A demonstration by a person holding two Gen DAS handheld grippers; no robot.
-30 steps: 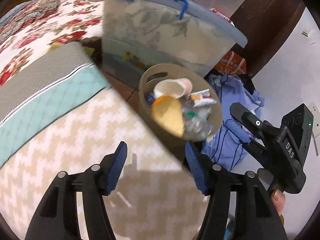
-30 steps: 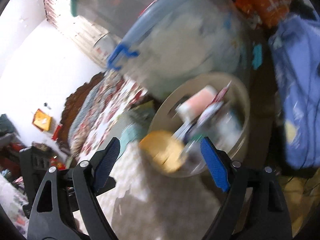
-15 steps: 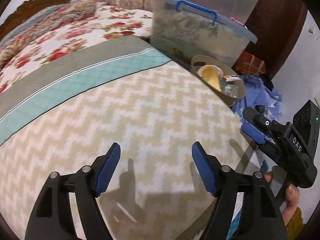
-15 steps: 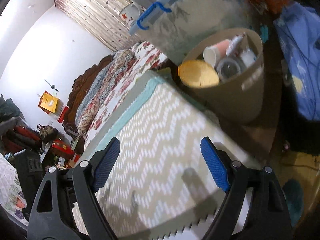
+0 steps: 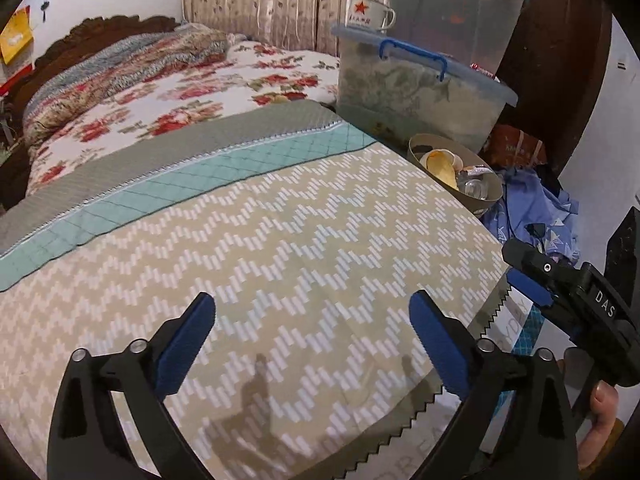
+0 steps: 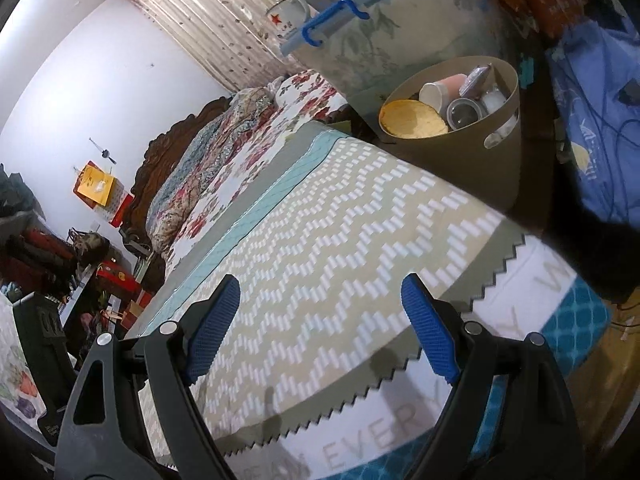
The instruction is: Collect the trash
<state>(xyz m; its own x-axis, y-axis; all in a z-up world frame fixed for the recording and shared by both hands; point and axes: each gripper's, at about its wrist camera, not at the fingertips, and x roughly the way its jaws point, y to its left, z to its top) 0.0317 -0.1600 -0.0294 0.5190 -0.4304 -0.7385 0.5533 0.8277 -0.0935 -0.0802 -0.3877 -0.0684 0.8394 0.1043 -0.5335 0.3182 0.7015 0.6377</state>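
Both tongs pulled back from bin (image 6: pixel 460 148), wide open, empty; right view alone shows bin's side

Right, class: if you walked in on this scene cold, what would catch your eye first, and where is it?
First the zigzag blanket across the bed, under both open grippers, the left gripper and right gripper. Then the tan trash bin beside the bed, full of cups and wrappers. Behind it, a storage box with a red-star mug on top.

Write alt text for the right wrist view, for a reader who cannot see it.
The open, empty right gripper hovers over a zigzag-patterned bedspread. Beyond the bed's edge stands a tan trash bin holding a yellow paper bowl, cups and wrappers, below a lidded storage box.
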